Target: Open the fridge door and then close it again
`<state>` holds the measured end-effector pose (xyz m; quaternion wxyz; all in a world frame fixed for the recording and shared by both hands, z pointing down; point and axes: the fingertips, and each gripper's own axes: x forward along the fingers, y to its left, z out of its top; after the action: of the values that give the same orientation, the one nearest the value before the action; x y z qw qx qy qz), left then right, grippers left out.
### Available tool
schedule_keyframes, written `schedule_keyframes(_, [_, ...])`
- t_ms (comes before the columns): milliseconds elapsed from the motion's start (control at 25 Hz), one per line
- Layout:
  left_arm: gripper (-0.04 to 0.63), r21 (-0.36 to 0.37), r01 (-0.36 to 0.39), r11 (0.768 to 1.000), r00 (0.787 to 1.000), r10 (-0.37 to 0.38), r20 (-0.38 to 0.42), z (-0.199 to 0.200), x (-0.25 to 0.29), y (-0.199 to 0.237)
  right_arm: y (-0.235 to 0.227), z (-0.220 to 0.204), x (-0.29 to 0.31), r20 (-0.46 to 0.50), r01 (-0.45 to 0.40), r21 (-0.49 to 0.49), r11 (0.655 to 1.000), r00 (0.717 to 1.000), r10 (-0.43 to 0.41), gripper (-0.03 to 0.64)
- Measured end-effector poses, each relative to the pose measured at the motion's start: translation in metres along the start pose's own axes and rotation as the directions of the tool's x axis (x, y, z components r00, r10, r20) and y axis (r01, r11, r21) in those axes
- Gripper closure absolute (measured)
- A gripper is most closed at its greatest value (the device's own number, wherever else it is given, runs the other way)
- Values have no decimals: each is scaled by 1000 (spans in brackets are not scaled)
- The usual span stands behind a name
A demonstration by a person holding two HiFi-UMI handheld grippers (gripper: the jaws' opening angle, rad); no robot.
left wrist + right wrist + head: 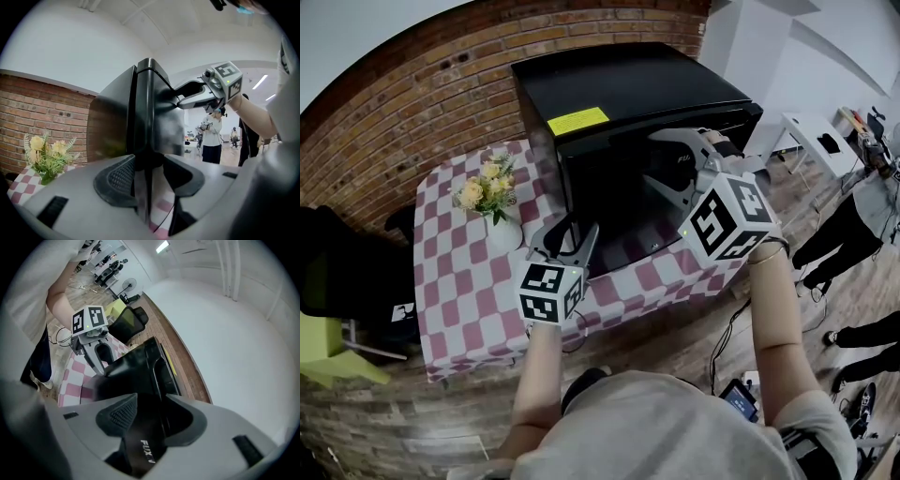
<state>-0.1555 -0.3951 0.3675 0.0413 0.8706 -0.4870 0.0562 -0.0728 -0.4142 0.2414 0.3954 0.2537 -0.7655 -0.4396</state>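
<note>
Ceiling strips (259, 82) are lighting the room evenly, bright w/ soft shadows. Fisheye is bending edges hard in all 3 views; black vignette is ringing both gripper views. Fridge (628, 103) front is showing dull reflections, no harsh glare. Nearest foreground is blurring; head view is looking sharp.

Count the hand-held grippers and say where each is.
2: the left hand-held gripper at the lower left front corner of the fridge; the right hand-held gripper at the upper right edge of its door.
</note>
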Motion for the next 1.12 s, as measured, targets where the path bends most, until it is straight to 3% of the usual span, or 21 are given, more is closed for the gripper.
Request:
schedule_keyframes(760, [420, -19, -19, 1000, 1000, 19, 2, -4, -21, -29, 11, 1, -26, 29, 20, 3, 1000, 999, -20, 428])
schedule_keyframes(920, [420, -25, -18, 1000, 1000, 18, -1, -5, -26, -37, 13, 0, -35, 67, 84, 43, 996, 994, -87, 420])
schedule_keyframes(1120, [420, -14, -11, 1000, 1000, 11, -22, -6, -34, -54, 10, -5, -57, 109, 164, 174, 971, 977, -185, 430])
